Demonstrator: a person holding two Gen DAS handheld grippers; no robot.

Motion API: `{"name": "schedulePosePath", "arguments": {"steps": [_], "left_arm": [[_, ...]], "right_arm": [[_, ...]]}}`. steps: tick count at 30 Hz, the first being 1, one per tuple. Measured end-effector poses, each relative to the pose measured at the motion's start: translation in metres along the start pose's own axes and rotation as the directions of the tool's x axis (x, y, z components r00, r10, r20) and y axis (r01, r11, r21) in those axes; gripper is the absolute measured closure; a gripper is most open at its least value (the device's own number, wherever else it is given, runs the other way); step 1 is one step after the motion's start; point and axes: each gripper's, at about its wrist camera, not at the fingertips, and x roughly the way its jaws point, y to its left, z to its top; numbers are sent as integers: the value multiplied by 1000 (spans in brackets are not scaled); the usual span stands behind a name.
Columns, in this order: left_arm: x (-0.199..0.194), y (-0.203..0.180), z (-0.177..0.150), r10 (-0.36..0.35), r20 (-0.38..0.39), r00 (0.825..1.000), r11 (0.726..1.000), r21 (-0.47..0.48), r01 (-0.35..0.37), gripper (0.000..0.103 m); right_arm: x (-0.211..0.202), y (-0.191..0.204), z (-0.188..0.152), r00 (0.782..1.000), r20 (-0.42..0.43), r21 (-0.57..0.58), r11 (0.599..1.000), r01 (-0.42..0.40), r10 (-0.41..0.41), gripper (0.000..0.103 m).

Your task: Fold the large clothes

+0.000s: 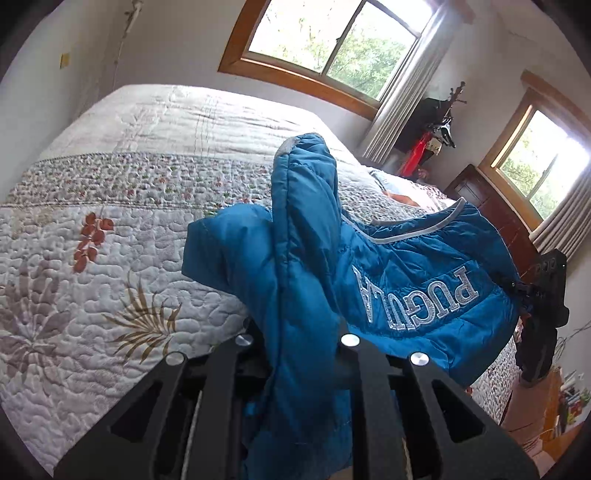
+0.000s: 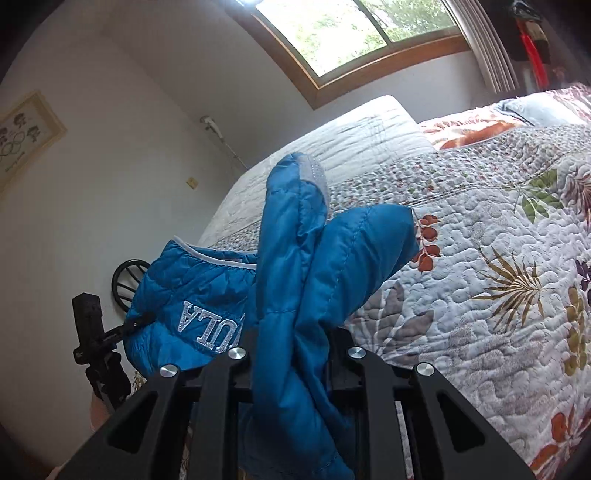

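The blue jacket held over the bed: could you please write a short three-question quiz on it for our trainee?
1. True or false: both grippers are shut on the blue jacket.
2. What does the jacket hang above? A) quilted bed B) wooden desk C) bare floor
3. Fill in: the silver lettering appears ____ in the left wrist view.

Key: 1 true, the left gripper and the right gripper each clamp blue fabric; 2 A, the quilted bed; 3 upside down.

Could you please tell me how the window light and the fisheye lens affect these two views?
Left wrist view: both windows are blown out, and the wood frame and bed edge bow. Right wrist view: the window is overexposed, the wall dim and the corners black. The blue jacket stays sharp in both.
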Motion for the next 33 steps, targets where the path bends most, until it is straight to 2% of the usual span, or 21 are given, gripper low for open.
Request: {"name": "schedulePosePath", "arguments": {"steps": [8, 12, 15, 18, 20, 22, 23, 25, 27, 30, 33], "left_arm": [[-123, 8, -76, 9, 73, 997, 1000, 19, -10, 90], [-155, 18, -118, 34, 70, 997, 999, 7, -35, 89], [-151, 33, -148, 57, 22, 998, 998, -18, -57, 88], [-126, 53, -174, 109, -46, 993, 994, -24, -110, 84], [-104, 71, -192, 153, -87, 984, 987, -29, -156, 76], [-91, 88, -207, 149, -87, 985, 986, -58, -154, 59], [-87, 92, -212, 144, -78, 987, 987, -66, -149, 56], [-88, 98, -217, 122, -56, 991, 986, -104, -127, 51], [-91, 101, -218, 109, -58, 992, 985, -130, -116, 47], [-101, 106, -215, 128, -81, 988, 980, -141, -138, 37], [-126, 114, -212, 116, -64, 991, 980, -157, -125, 36]], "right_arm": [[-48, 58, -72, 995, -17, -57, 993, -103, 102, 84], [-52, 67, -112, 991, -56, -41, 991, -126, 124, 83], [-45, 64, -139, 990, -97, -17, 994, -106, 104, 83], [-30, 52, -160, 990, -140, 1, 1000, -31, 31, 81], [-15, 35, -173, 984, -173, 22, 998, 56, -51, 76], [-4, 15, -186, 979, -197, 64, 995, 73, -59, 67], [0, 5, -190, 979, -203, 99, 994, 53, -32, 65], [2, -8, -196, 981, -194, 155, 988, -2, 32, 63], [1, -12, -197, 981, -187, 169, 985, -22, 54, 62], [-10, -6, -193, 983, -183, 129, 991, 28, -4, 55], [-32, 1, -186, 986, -155, 85, 993, 78, -64, 51]]}}
